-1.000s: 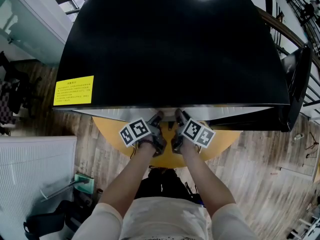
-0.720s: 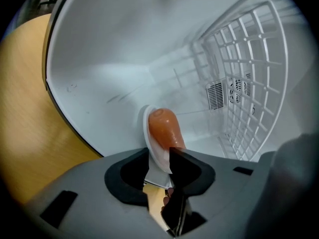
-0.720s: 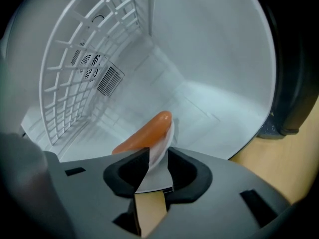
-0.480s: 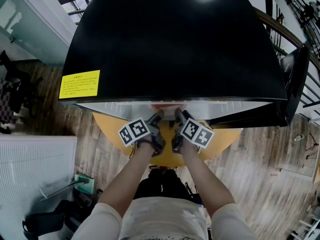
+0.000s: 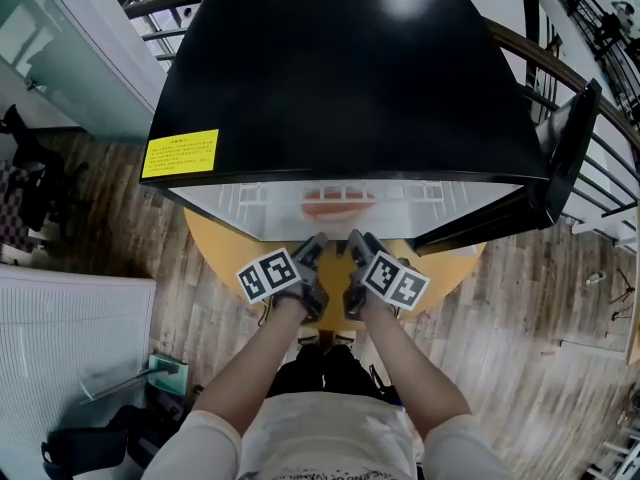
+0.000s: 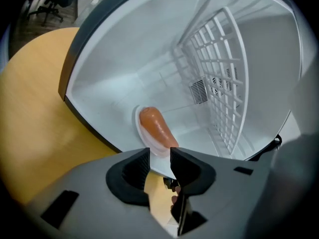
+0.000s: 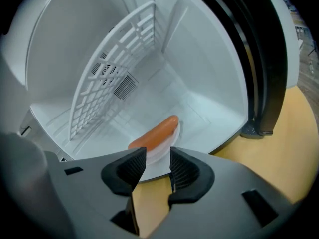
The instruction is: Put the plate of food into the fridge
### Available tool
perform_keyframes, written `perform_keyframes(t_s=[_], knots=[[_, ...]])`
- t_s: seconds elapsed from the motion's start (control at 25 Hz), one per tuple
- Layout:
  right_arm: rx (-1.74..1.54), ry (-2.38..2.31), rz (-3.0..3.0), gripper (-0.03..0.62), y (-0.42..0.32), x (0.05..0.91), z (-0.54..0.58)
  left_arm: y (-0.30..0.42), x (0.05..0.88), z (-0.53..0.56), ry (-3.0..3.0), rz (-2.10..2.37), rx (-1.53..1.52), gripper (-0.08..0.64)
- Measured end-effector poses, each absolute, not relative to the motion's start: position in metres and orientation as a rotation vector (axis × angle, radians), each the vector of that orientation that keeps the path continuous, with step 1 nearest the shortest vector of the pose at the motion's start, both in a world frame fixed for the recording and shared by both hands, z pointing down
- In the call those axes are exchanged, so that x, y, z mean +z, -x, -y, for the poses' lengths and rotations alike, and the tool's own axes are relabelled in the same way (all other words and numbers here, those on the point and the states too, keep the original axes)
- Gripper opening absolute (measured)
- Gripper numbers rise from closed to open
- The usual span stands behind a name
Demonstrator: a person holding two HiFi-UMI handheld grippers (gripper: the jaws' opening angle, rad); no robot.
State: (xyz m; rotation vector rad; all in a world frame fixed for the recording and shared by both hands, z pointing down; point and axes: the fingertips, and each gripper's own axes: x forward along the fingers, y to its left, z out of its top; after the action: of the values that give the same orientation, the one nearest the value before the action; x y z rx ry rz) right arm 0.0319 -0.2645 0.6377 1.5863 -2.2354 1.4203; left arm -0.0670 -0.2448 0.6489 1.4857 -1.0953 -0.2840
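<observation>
plate (image 6: 138,123) with sausage (image 6: 157,127) sits in the fridge (image 5: 350,78); left gripper (image 6: 160,156) and right gripper (image 7: 158,156) jaws opening, rim between them, unpinched

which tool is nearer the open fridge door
Right. The door stands open to the right of both tools; the right tool sits on the side toward it, the left tool beyond that. Both tools' jaws are opening, nothing between them.
</observation>
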Motion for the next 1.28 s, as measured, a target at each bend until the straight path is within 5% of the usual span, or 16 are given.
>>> perform_keyframes(t_s=[0.16,0.44,0.88,1.28], knots=[[1.359,-1.549,2.301,0.155,-0.028,0.617,0.250,0.063,0.632,0.232,-1.557,1.109,-0.260,0.102],[1.207,-1.456,2.375,0.034,-0.017,0.591,0.204,0.052,0.587,0.193,-1.835,1.183,-0.083,0.028],[0.857,-1.248,2.426,0.026,-0.012,0.551,0.129,0.045,0.543,0.116,-2.141,1.253,0.235,0.023],[0.880,-1.256,2.383,0.026,-0.031,0.560,0.080,0.043,0.553,0.067,-2.108,1.263,0.285,0.023]])
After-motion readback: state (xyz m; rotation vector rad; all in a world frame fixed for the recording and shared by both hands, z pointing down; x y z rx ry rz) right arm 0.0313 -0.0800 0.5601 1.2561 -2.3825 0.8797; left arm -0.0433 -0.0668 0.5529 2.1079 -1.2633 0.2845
